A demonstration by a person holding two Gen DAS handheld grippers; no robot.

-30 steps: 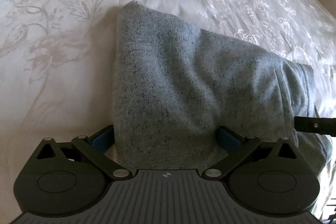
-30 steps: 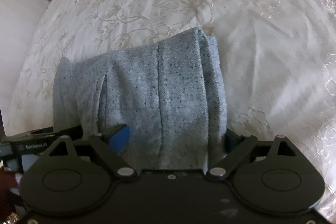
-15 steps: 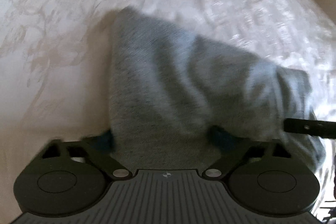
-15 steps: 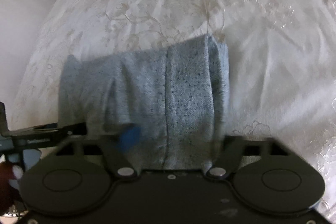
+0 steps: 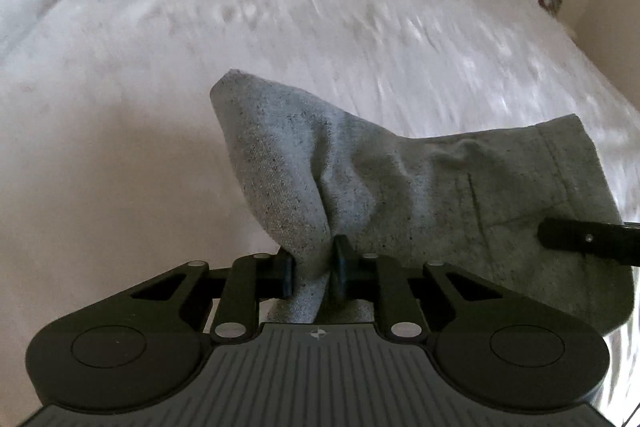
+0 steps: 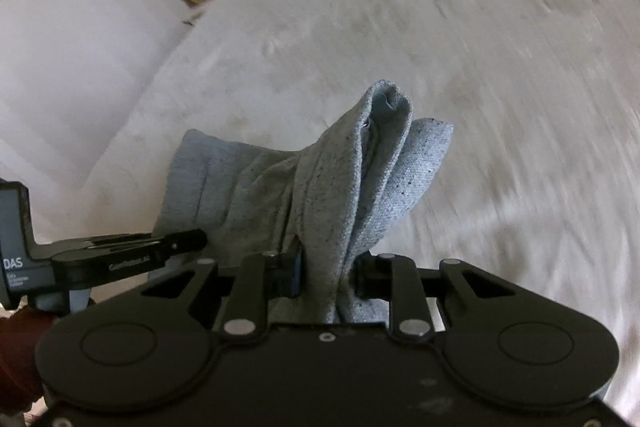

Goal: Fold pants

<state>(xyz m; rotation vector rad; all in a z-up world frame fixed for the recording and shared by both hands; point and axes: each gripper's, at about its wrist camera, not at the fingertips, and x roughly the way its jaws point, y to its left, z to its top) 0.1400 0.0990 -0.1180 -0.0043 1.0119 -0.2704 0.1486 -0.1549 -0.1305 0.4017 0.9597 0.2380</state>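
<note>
Grey pants [image 5: 400,187] hang bunched above the white bed [image 5: 160,107], each near corner pinched as the left gripper [image 5: 314,277] and right gripper [image 6: 326,277] close their fingers on the cloth, seemingly to carry one edge over for a fold.

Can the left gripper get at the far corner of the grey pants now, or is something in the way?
Probably not yet. The left gripper is closing, its fingers already pinching the near edge of the grey pants. The far corner is unobstructed above the bedspread, but reaching it means letting go first.
</note>
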